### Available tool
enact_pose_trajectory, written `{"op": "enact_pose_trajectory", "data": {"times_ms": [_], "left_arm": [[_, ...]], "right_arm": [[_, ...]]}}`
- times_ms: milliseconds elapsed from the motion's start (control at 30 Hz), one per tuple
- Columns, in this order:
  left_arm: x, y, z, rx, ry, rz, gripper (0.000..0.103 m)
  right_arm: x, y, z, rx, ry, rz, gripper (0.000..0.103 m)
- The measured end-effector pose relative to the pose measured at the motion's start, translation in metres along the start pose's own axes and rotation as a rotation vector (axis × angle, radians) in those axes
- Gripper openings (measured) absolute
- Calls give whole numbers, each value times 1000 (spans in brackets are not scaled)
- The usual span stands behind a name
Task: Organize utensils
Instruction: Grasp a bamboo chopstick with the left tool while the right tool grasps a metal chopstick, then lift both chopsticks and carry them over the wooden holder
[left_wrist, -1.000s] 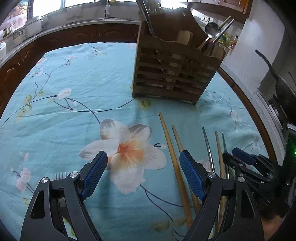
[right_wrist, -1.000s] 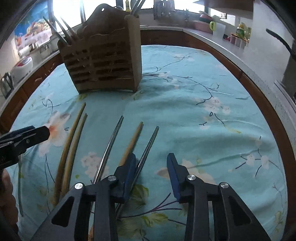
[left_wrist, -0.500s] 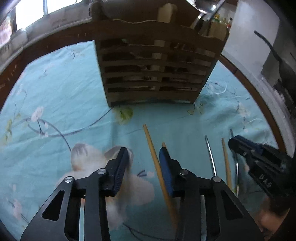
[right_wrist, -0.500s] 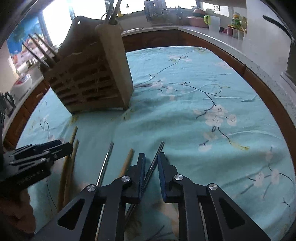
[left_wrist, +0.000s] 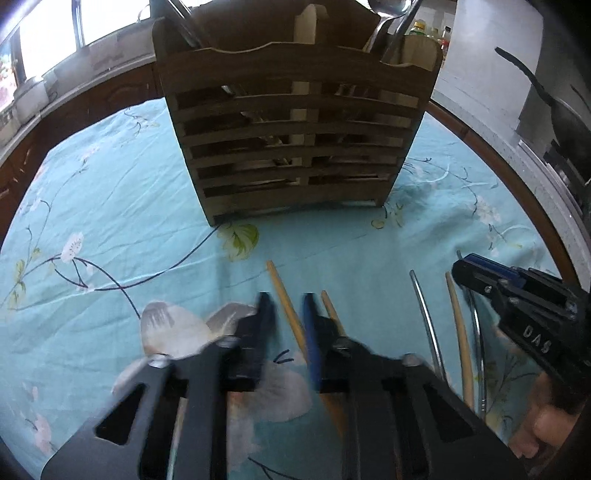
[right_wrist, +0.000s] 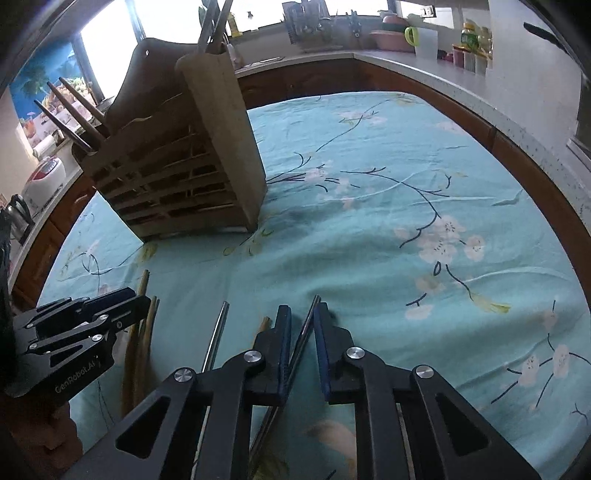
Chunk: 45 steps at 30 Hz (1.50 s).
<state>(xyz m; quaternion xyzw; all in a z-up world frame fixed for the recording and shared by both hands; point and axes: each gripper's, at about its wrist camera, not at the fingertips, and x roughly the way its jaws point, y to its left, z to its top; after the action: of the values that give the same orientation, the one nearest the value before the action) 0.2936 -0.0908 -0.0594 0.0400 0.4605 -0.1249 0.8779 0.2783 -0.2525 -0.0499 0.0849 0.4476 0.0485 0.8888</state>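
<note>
Closing on a wooden chopstick (left_wrist: 286, 295), the left gripper (left_wrist: 288, 310) mirrors the right gripper (right_wrist: 301, 321), clamped on a steel chopstick (right_wrist: 304, 332); three more lie on the floral tablecloth (right_wrist: 369, 221), the slatted wooden holder (left_wrist: 295, 147) partly filled.

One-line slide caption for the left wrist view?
Left gripper jaws closing around a wooden chopstick before the slatted wooden utensil holder.

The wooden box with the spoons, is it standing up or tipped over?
Standing up: the wooden box sits flat on the tablecloth, utensil handles poking out its top.
</note>
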Motion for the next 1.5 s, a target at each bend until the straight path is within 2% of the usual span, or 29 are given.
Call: {"op": "enact_pose_trajectory", "data": {"times_ms": [67,233,633,833,1033,1500], "left_arm": [[0,1,0,-19,9,-26,6],[-23,14,-10,-76,-7,-92,4],[-132,38,-17,-151,-197,-231,4],[-171,45,-13,-143,-278,-239,4],[-191,48,-13,-144,-328,-243,4],[-213,56,0,-157,-403,-239,4]], "right_arm": [[-1,-4,0,24,2,17,7],[-19,-6,-3,66,-18,91,4],[-104,5,4,56,-159,197,4],[-142,16,14,30,-241,218,4],[-168,21,22,14,-310,229,4],[-184,24,40,-1,-373,248,4]]}}
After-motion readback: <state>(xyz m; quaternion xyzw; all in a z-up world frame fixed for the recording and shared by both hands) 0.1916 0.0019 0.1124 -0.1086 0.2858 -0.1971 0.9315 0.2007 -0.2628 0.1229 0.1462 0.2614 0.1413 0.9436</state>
